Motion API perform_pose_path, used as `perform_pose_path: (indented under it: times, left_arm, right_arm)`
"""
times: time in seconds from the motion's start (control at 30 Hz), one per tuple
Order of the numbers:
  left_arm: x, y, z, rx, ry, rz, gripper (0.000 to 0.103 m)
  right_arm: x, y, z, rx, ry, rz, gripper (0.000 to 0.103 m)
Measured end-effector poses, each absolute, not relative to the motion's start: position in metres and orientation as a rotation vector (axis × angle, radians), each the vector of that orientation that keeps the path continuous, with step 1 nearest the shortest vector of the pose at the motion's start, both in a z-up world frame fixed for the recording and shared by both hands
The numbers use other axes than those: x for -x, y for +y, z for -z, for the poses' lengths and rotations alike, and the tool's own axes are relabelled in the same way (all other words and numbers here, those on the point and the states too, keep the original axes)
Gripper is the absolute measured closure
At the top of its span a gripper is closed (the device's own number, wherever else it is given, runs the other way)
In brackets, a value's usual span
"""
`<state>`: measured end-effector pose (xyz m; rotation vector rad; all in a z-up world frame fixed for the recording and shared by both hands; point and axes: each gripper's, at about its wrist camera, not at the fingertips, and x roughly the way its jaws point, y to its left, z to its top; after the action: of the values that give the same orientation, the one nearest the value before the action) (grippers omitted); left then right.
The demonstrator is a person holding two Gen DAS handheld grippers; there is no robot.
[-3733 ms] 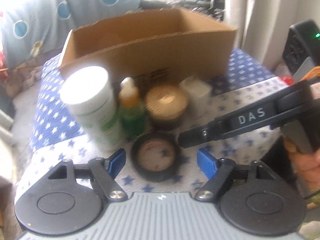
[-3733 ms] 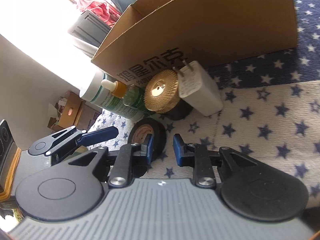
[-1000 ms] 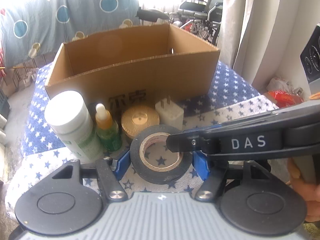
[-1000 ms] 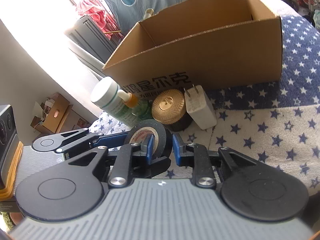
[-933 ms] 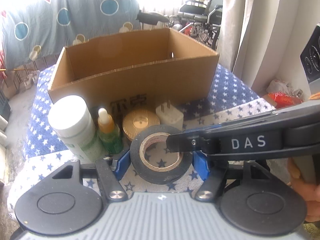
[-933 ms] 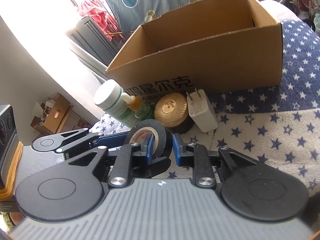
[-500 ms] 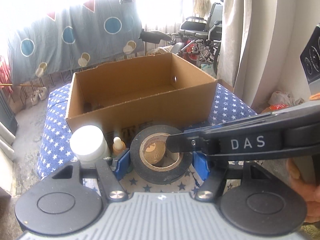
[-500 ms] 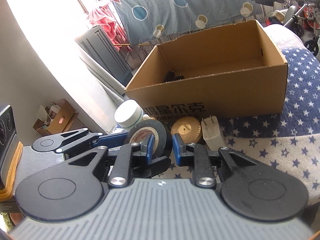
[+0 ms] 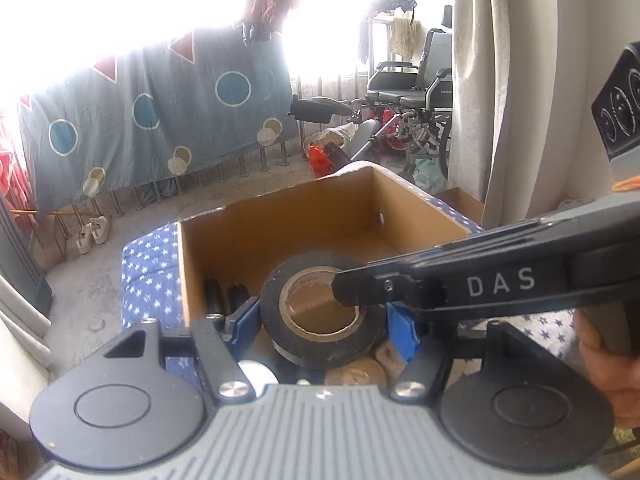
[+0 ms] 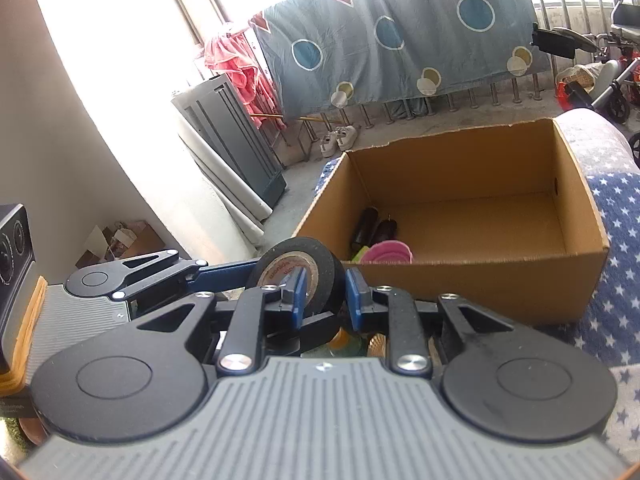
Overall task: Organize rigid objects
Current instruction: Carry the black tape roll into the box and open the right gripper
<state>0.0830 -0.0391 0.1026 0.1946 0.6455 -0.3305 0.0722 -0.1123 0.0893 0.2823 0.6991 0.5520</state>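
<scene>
A black tape roll [image 9: 276,312] hangs in the air, held by both grippers, just in front of the near wall of an open cardboard box [image 9: 420,216]. My left gripper [image 9: 323,326] is shut across the roll's outer width, with a blue pad on each side. My right gripper [image 10: 326,298] is shut on the roll [image 10: 322,266], pinching its two flat faces at one side. In the left wrist view it comes in from the right as a black finger [image 9: 500,284] lying over the roll's rim. The left gripper's finger [image 10: 228,270] shows at the left in the right wrist view.
The box [image 10: 480,272] holds two dark objects [image 10: 372,224] and a pink item [image 10: 386,252] at its left end. Below the roll a gold lid [image 9: 352,374] and a white bottle cap [image 9: 254,372] stand on the star-patterned cloth [image 9: 148,276]. A hand [image 9: 612,360] holds the right gripper.
Both grippers have risen with the tape roll held between them. The box's inside has come into view, and the bottles, gold lid and charger have dropped under the grippers.
</scene>
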Motion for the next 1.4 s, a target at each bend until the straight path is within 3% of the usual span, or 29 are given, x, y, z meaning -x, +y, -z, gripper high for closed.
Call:
perform_pose_path:
  times: [0.33, 0.53, 0.8, 1.03, 1.2, 1.4]
  left_arm:
    - [-0.22, -0.039, -0.094, -0.237, 0.849, 0.374, 0.035]
    - [-0.292, -0.047, -0.057, -0.219, 0.991, 0.38, 0.035]
    - [-0.364, -0.056, 0.007, -0.187, 1.182, 0.37, 0.035]
    - [-0.392, -0.055, 0.042, -0.196, 1.27, 0.315, 0.035]
    - [-0.4, -0.045, 0.045, -0.174, 1.288, 0.285, 0.035]
    - [-0.39, -0.043, 0.023, -0.153, 1.247, 0.291, 0.023]
  right_arm:
    - [-0.212, -0.114, -0.094, -0.346, 0.864, -0.578, 0.082]
    - [-0.305, -0.126, -0.055, -0.46, 1.059, -0.542, 0.082]
    - [-0.364, -0.124, 0.014, -0.416, 1.241, -0.451, 0.081]
    - [-0.404, -0.11, 0.065, -0.39, 1.345, -0.417, 0.081]
    - [-0.414, -0.1, 0.069, -0.399, 1.334, -0.445, 0.079]
    - [-0.415, -0.098, 0.064, -0.427, 1.306, -0.458, 0.074]
